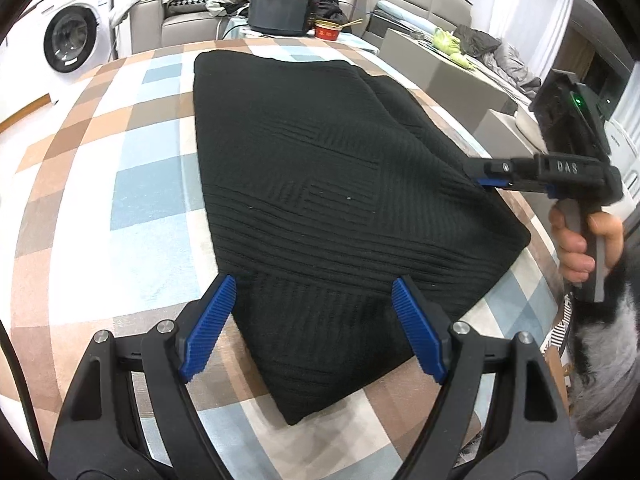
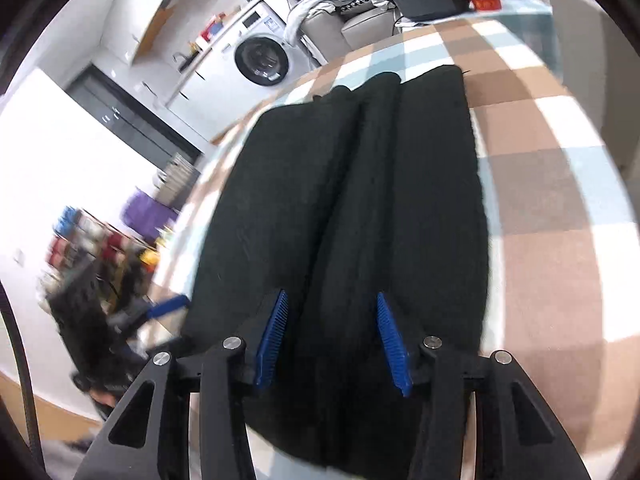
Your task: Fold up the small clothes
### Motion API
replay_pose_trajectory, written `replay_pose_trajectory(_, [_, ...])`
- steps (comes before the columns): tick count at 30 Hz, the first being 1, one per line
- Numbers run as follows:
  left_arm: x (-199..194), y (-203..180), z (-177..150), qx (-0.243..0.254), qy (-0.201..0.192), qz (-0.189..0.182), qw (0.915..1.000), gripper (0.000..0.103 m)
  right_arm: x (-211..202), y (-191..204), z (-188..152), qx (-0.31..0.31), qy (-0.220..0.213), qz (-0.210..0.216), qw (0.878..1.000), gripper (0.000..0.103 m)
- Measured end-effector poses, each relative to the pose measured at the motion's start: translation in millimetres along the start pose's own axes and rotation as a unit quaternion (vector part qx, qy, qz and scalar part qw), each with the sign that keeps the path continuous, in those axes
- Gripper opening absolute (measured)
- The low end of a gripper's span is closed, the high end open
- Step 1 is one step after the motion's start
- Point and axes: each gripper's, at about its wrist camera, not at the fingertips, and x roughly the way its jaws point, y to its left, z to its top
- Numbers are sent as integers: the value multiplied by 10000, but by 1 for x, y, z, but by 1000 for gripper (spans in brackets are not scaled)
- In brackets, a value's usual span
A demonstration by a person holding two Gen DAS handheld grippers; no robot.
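Note:
A black ribbed knit garment lies folded on the checked tablecloth. My left gripper hangs open over its near end, with the blue pads wide apart and clear of the cloth. The right gripper reaches in from the right, held by a hand, its tips at the garment's right edge. In the right wrist view the garment shows long lengthwise folds. The right gripper stands open astride one fold, and its pads do not press on the cloth.
At the table's far end stand a black box and a red bowl. Beyond are a sofa piled with clothes and a washing machine. Grey boxes sit past the right edge. Bare tablecloth lies left of the garment.

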Motion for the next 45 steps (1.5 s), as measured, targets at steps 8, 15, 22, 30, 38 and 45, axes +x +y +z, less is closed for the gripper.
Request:
replay_pose_trajectory(8, [2,6,-1,-86,36,30,10000,79,34,-3,36,197,188,530,9982,47])
replay_pose_trajectory(15, [0,8,0,-159,15,45,9999,79,52,18,50,-499,148,-143,9985,11])
replay_pose_trajectory(22, [-19,12,3,-221,-213,2,9995,79,-6,66,52,-1501,-565,-642,9850,8])
replay_pose_trajectory(30, [-15,11,0,-290,-136,10,9995,79,7,-1,33,-463,16,-1246,9911,16])
replay_pose_trajectory(38, [3,17,-1,-530,28,31,9986,79,-24,-8,2,-414,-136,-1409,9891,34])
replay_pose_trajectory(45, [12,10,1,-484,36,-9,9988,79,-57,-12,-26,-274,-506,-1434,9880,34])
